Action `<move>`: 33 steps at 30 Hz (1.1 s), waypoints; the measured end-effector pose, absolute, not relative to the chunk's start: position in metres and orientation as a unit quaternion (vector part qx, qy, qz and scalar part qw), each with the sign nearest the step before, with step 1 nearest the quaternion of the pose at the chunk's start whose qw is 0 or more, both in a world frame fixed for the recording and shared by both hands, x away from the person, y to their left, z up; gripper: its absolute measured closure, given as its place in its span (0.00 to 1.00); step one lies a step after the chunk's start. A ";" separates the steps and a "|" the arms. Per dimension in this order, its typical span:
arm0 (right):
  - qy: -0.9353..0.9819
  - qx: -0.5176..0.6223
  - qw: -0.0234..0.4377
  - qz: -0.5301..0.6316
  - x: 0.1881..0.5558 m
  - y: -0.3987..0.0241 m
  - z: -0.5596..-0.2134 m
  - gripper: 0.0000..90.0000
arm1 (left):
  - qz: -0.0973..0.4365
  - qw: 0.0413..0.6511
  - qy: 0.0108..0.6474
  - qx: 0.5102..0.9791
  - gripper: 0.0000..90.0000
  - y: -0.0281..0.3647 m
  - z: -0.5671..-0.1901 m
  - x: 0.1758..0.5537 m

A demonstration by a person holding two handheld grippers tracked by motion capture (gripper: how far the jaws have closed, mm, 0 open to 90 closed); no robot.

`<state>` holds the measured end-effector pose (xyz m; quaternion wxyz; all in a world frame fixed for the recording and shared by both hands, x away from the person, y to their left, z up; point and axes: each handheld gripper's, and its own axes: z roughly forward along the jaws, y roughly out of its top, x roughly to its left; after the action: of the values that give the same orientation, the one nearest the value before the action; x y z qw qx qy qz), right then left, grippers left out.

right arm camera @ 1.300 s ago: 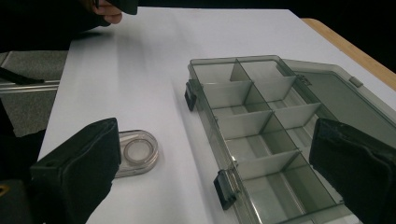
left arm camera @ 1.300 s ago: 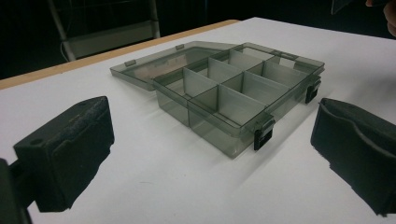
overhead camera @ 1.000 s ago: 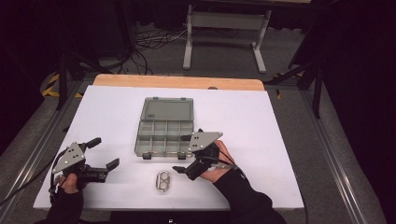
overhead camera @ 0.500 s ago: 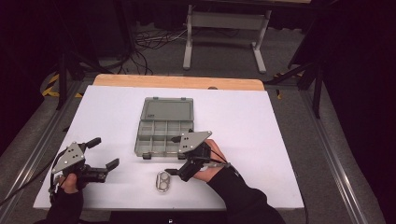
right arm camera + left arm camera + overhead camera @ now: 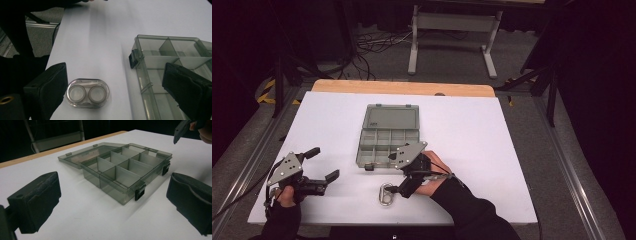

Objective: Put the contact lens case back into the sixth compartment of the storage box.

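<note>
Since a second ago the right gripper [image 5: 395, 192] has been drawn back from the front edge of the box and swung down toward the small case, while the left gripper [image 5: 323, 167] has hardly been shifted at all. Across the large white table top [image 5: 492, 150] the scene is laid out plainly: the smoky grey translucent plastic compartment box [image 5: 388, 140] is seen open near the middle, its lid folded flat on the far side, its dividers bare and its black latches hanging at the near edge. Just in front of it, close to the near edge of the table, the small clear oval contact-lens case with two round wells [image 5: 87, 93] is found lying flat, apart from the box. In the right gripper view its black jaws are held spread wide, one beside the case's end and the other over the box's near corner, so nothing is pinched yet. The left gripper's jaws are likewise spread and empty, aimed at the box from the left, well apart from it. Trouble could be met from here: the case is low, smooth and rounded, so it may be squirted out sideways if the jaws are closed off-centre or too high. With one jaw riding over the box wall, that corner could be clipped on the way down, and the box shoved, since it is not being steadied.
</note>
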<state>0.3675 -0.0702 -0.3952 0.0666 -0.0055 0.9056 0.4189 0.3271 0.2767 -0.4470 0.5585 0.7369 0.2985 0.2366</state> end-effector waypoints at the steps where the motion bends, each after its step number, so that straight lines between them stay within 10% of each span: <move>1: 0.908 -0.007 0.066 0.415 0.367 -0.069 -0.396 0.08 | 0.236 0.559 0.299 0.737 0.00 0.277 -0.447 0.327; 33: 0.944 -0.027 0.020 0.327 0.365 -0.049 -0.409 0.10 | 0.235 0.560 0.297 0.737 0.00 0.277 -0.446 0.327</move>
<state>0.3649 -0.0492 -0.4086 0.0203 -0.0274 0.9443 0.3274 0.3270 0.2768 -0.4465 0.5600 0.7367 0.2974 0.2349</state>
